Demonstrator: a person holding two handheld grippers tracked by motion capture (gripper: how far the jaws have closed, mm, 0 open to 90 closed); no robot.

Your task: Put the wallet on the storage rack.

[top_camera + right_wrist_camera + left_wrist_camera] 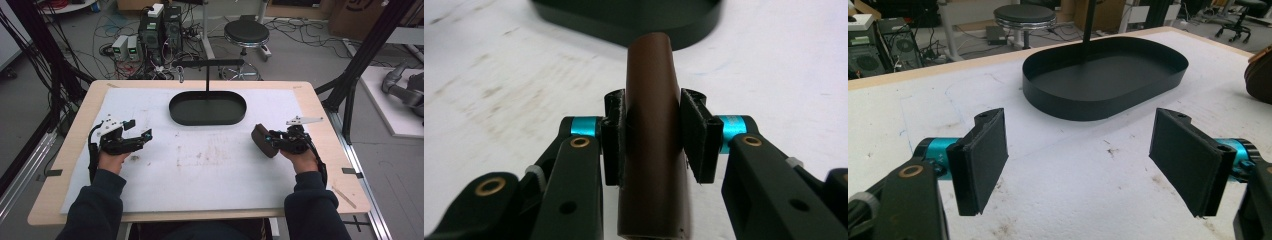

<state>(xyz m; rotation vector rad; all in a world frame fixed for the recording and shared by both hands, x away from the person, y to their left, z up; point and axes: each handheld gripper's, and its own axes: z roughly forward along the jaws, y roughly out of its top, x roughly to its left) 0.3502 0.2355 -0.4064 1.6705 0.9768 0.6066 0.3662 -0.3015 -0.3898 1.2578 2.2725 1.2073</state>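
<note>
Right, the right gripper (651, 132) is clamped on a dark brown, smooth, flat oblong object (651, 145), possibly a leather or plastic case; its make cannot be told for sure. In the right gripper view the pads press on its two broad faces about midway along its length, and the faces show no dent under them, so it is judged stiff or at least firm. The surface looks matte-smooth with rounded edges, so it may slip if the grip eases; the broad faces are the sensible place to hold, as now, not the narrow rounded edges. It is probably light, since one gripper holds it clear without visible sag.

In the high view the brown object (264, 140) sits near the right edge of the white foam mat (210, 175) covering the wooden table (320, 107), held just above the mat, well apart from the black oval metal tray (208, 108) at the far middle.

The left gripper (1080, 160) is wide apart and empty, hovering over the mat near the left edge, jaws pointing toward the tray (1068, 107). A thin black upright post (207, 75) rises from the tray's far side.
</note>
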